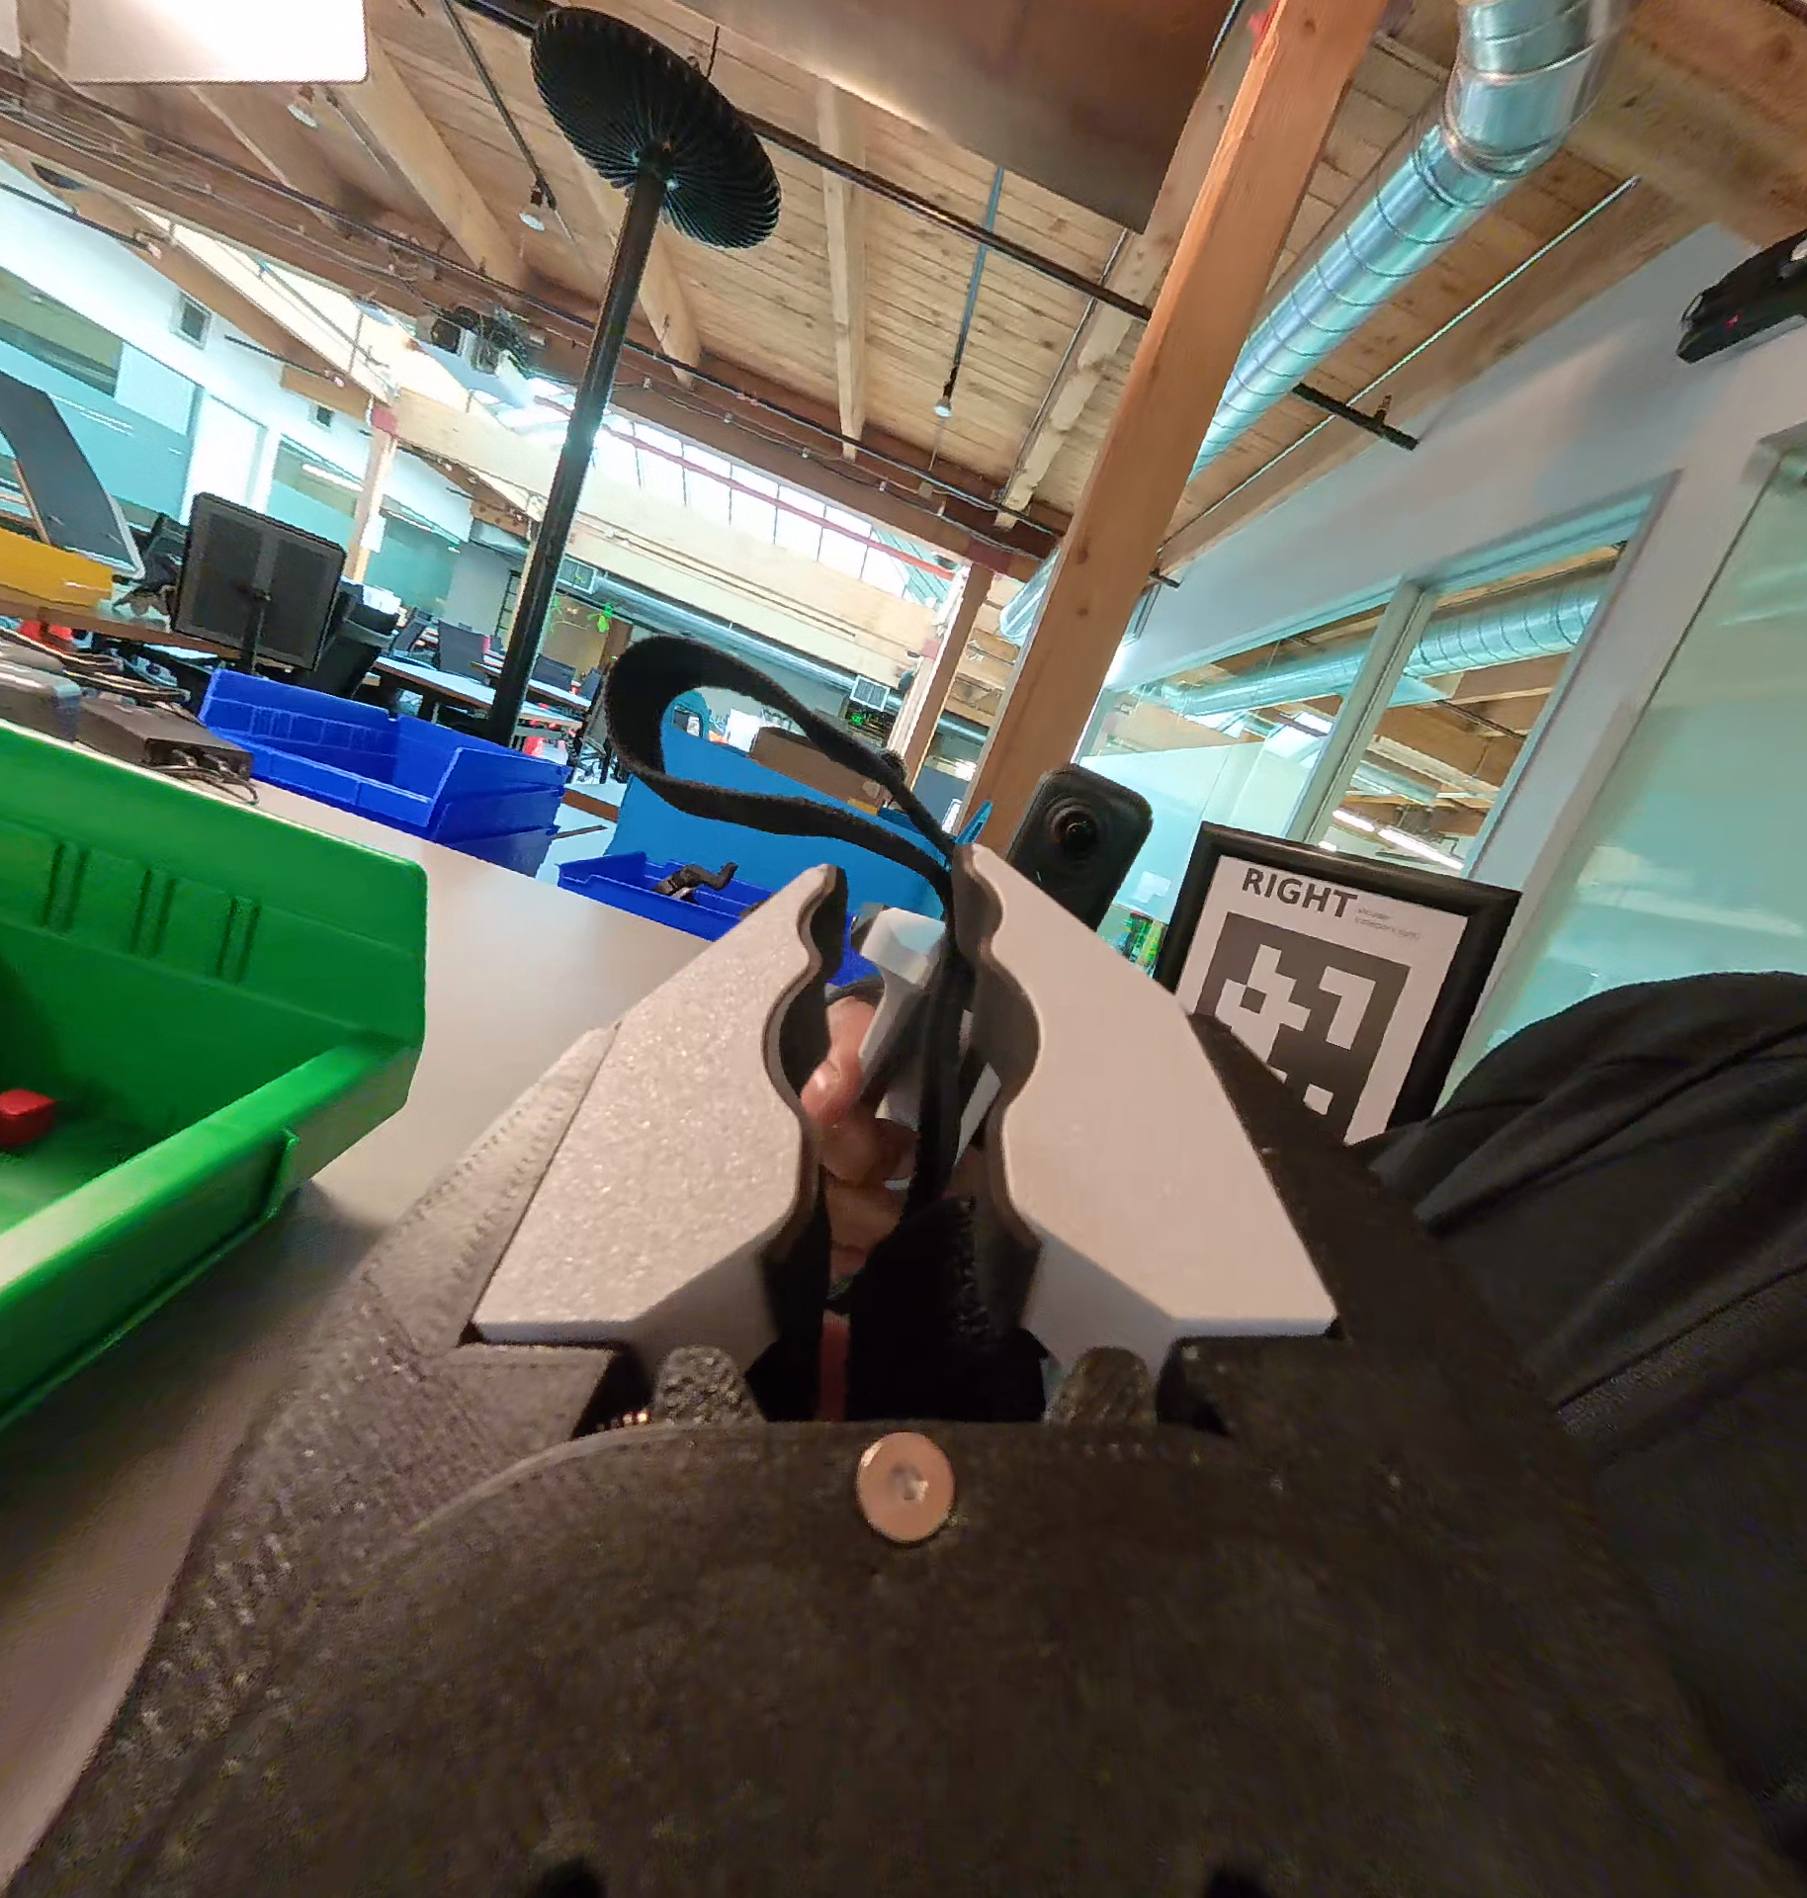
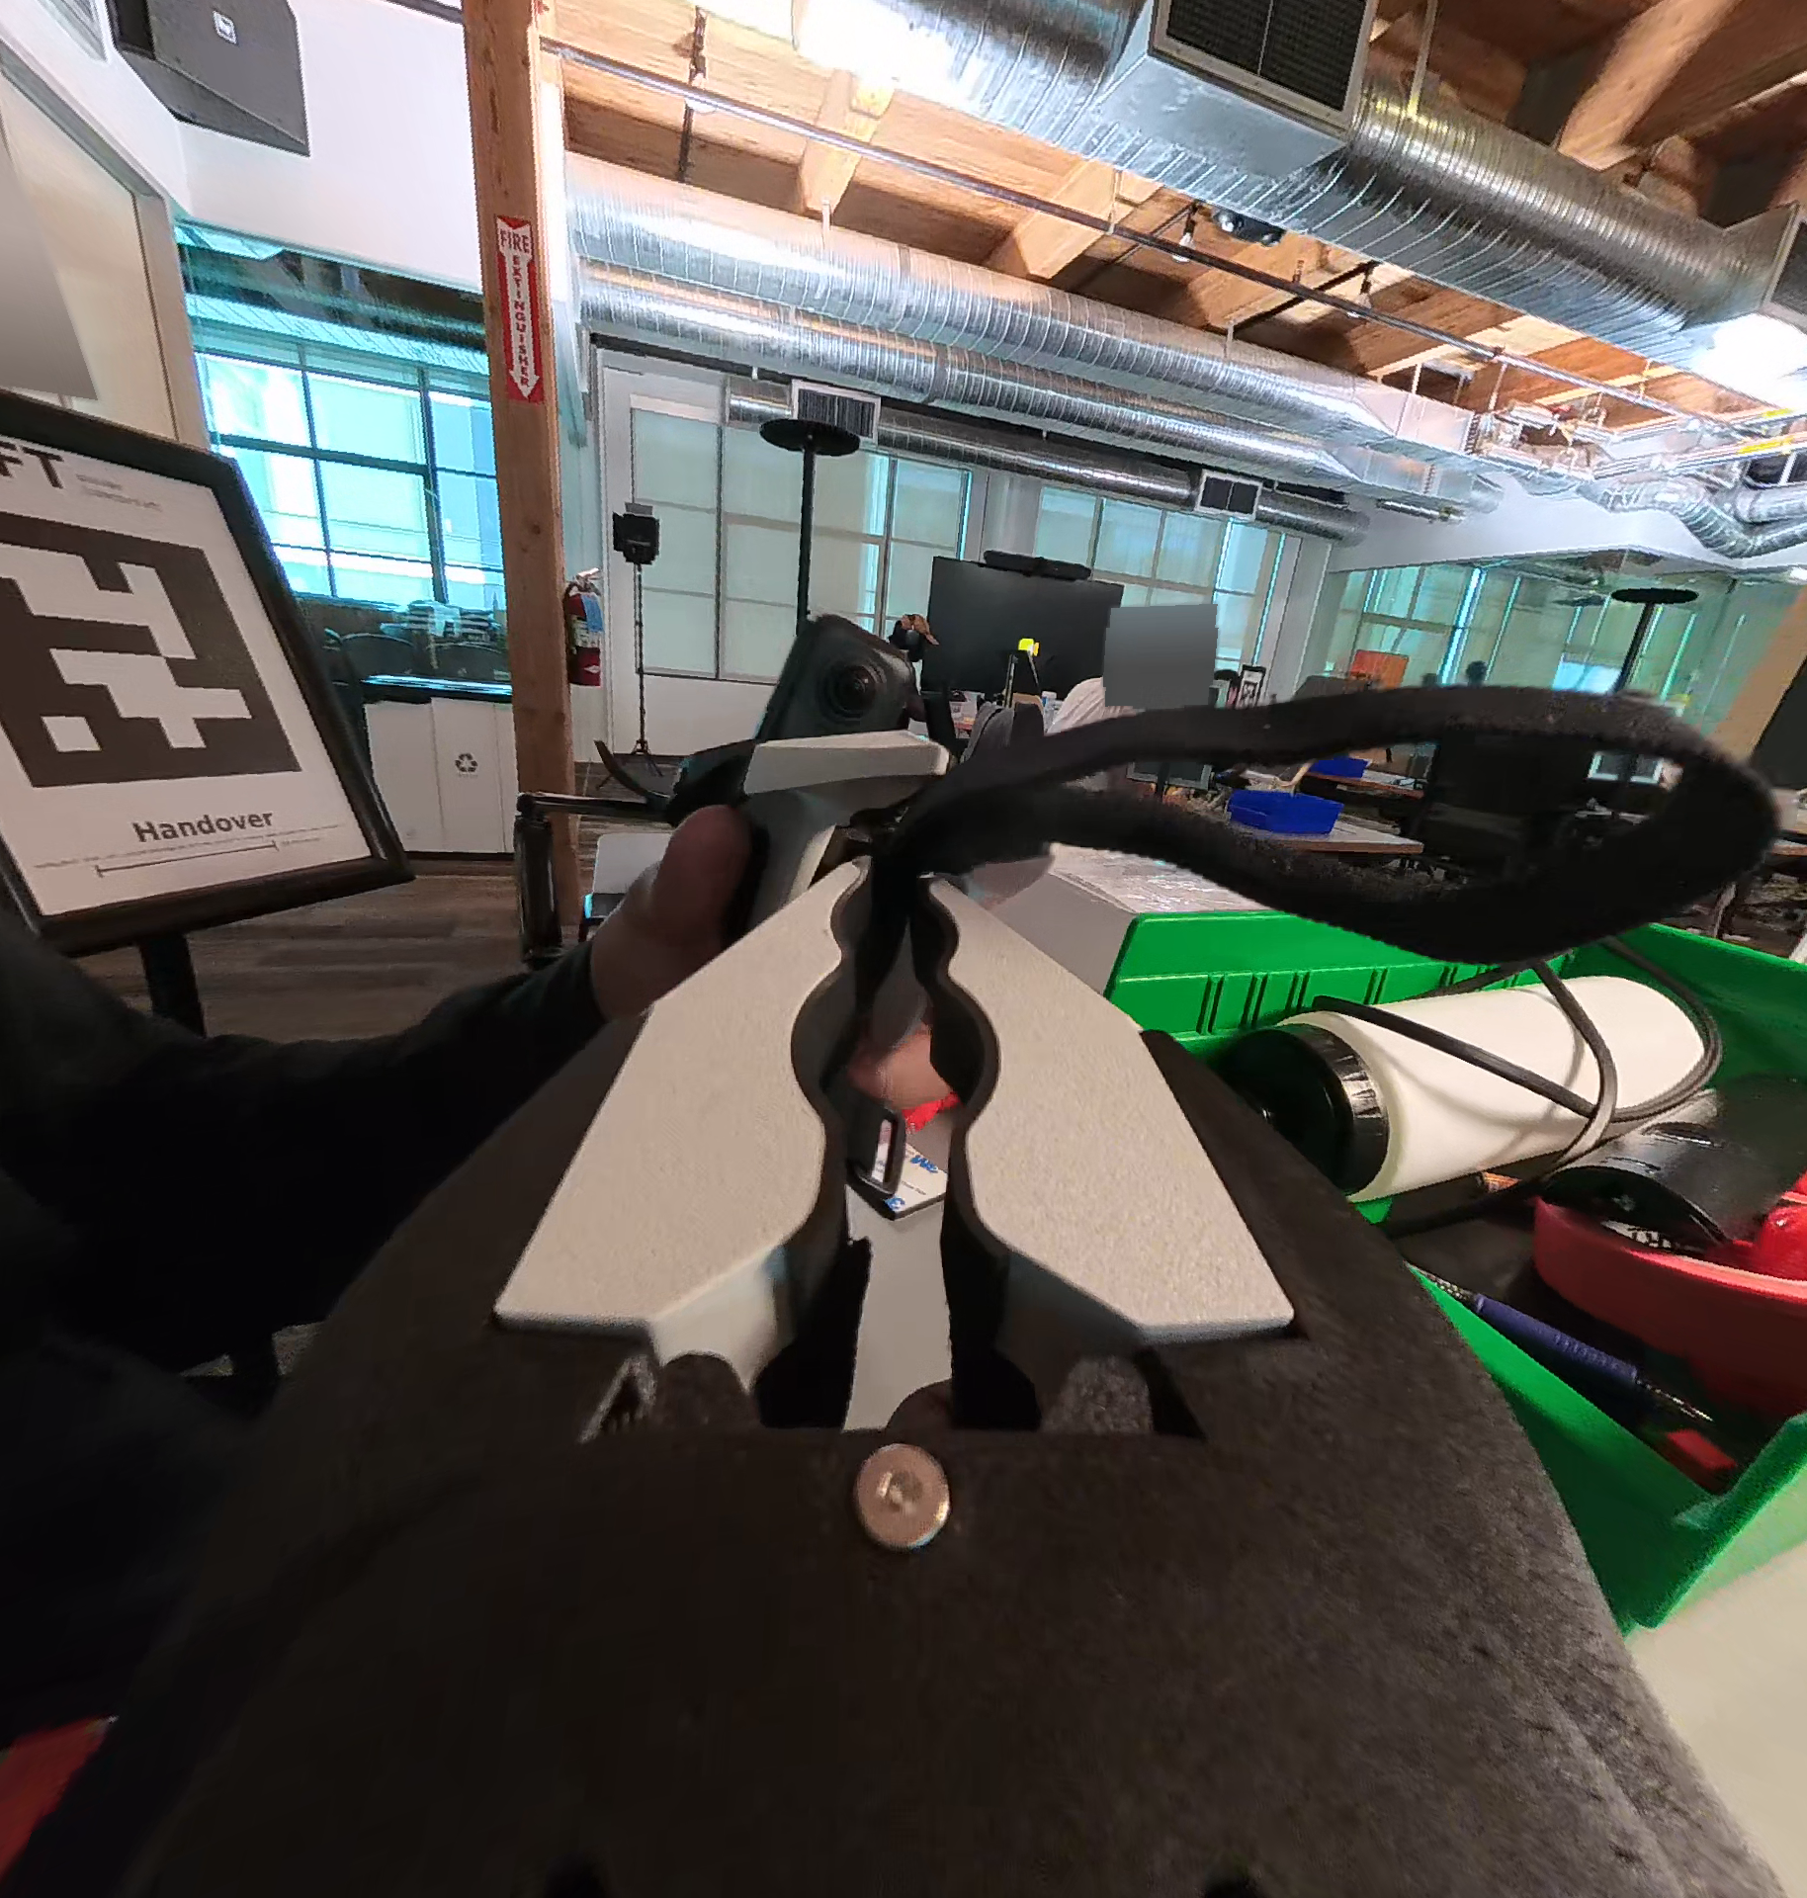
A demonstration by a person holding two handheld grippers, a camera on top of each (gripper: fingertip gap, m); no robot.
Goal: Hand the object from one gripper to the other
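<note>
A black fabric strap [image 1: 776, 811] rises in a loop above my left gripper [image 1: 897, 873] and runs down along the inner side of its right finger. The left jaws stand apart with a clear gap. Through that gap I see the grey fingertips of my right gripper [image 1: 905, 965] and a hand. In the right wrist view my right gripper [image 2: 894, 883] is shut on the strap [image 2: 1290, 724], whose loop swings out to the right. The left gripper [image 2: 843, 765] faces it just beyond, held by a hand.
A green bin [image 1: 211, 924] sits on the table to the left; the right wrist view shows it [image 2: 1238, 965] holding a white cylinder [image 2: 1495, 1068] and red parts. Blue bins [image 1: 386, 760] stand behind. Framed marker signs [image 1: 1320, 1007] [image 2: 129, 668] and a wooden post [image 1: 1136, 514] are nearby. The grippers are tip to tip, or close to it.
</note>
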